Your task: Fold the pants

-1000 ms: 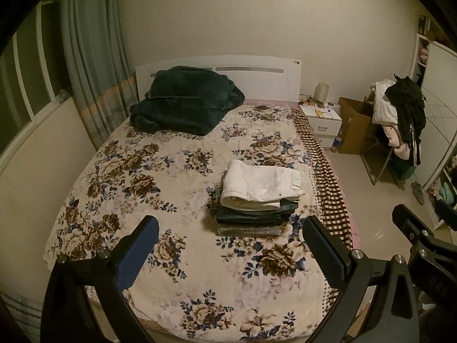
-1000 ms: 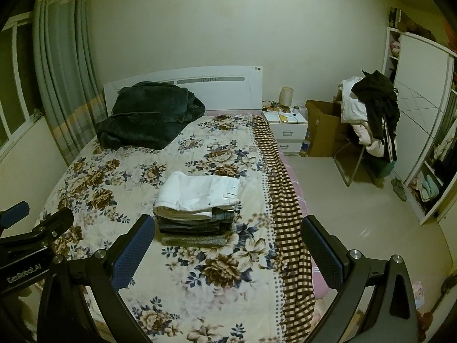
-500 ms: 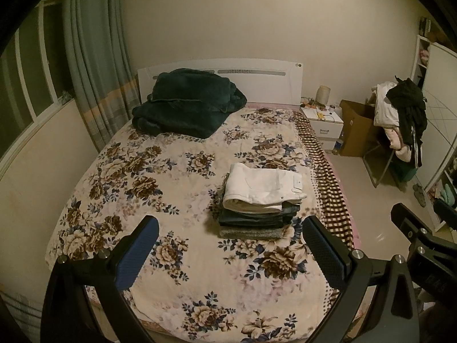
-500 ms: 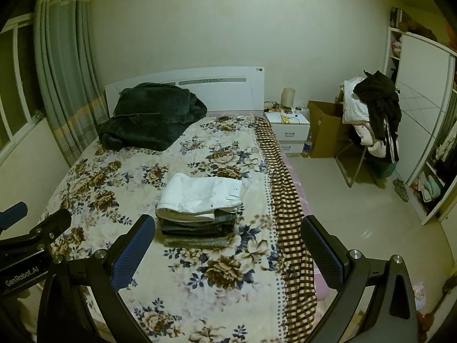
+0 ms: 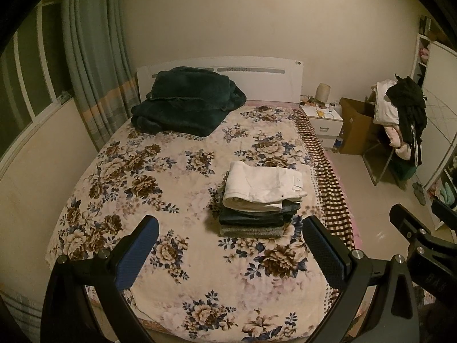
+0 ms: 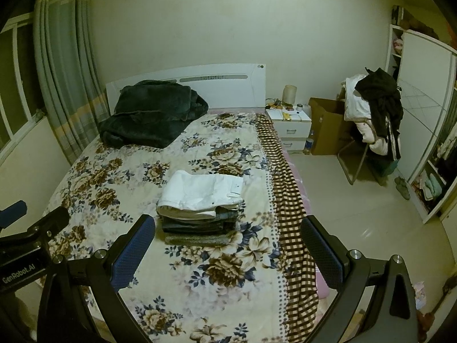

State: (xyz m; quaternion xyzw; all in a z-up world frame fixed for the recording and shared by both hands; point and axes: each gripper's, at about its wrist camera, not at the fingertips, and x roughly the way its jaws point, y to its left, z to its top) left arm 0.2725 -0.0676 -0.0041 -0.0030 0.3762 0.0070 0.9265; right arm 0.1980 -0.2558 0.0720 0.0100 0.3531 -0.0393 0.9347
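While both grippers' fingers (image 5: 137,254) gape wide, folded pants (image 5: 261,190) sit stacked on the floral bed (image 5: 142,177).

The bed cover (image 5: 177,171) is soft printed cloth with a matt floral face, bordered by a woven checked fabric (image 6: 288,200); the folded white pants (image 5: 262,188) on the stack are smooth matt cloth, and the dark blanket (image 5: 188,103) is deep-pile plush. The headboard (image 5: 257,71) and nightstand (image 6: 294,128) have a smooth white finish. The floor (image 6: 357,214) is glossy and reflective; the box (image 6: 328,125) is matt cardboard.
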